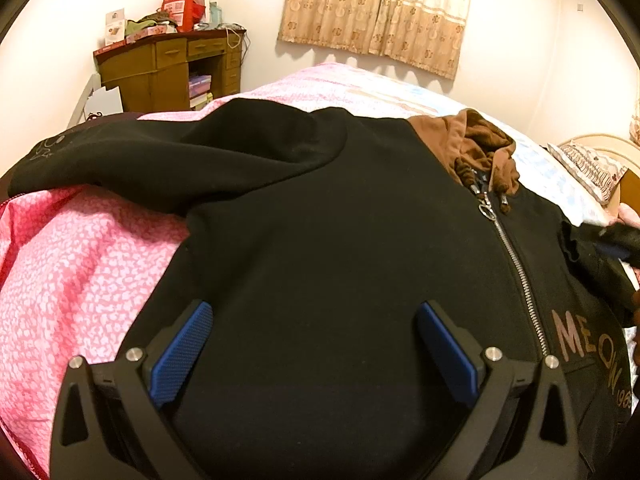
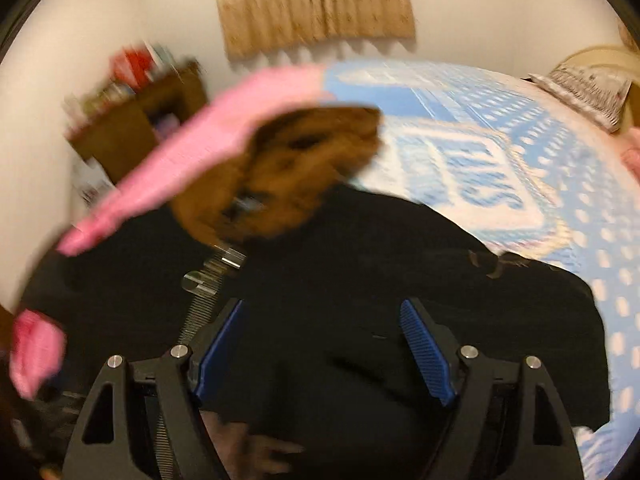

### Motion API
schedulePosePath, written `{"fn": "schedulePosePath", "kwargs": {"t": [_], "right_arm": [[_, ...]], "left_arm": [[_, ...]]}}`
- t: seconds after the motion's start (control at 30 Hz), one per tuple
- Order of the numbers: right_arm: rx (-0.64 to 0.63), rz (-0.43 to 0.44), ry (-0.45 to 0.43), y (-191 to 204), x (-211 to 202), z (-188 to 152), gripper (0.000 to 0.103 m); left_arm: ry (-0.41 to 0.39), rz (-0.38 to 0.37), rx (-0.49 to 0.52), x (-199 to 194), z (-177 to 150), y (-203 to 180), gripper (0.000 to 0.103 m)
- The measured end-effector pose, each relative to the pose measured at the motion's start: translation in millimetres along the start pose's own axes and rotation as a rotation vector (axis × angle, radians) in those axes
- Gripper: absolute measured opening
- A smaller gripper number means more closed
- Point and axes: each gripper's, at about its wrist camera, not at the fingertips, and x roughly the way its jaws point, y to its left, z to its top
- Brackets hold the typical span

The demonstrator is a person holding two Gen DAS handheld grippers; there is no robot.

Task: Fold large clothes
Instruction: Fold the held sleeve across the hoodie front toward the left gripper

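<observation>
Barely started imo: the black hoodie (image 1: 320, 208) fills mid-frame, spread zip-up on the bed (image 1: 80, 248), one sleeve (image 1: 168, 156) flung upper left. Left claw (image 1: 314, 354) and right claw (image 2: 322, 350) both gape, empty. All folds left.

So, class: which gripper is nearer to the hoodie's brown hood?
Right, probably. The right gripper hovers over the black hoodie just below the brown hood; the left gripper sits lower on the body, with the hood farther up-right.
</observation>
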Motion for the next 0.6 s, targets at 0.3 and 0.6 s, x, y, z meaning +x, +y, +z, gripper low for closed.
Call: {"fn": "schedulePosePath", "kwargs": {"t": [0.3, 0.6], "right_arm": [[-0.028, -0.128, 0.109, -35, 24, -10, 0.029], [0.026, 0.013, -0.155, 1, -83, 29, 0.022]], "left_arm": [[-0.004, -0.007, -0.003, 0, 0, 0, 0.103], [-0.01, -0.019, -0.009, -1, -2, 3, 0.103]]}}
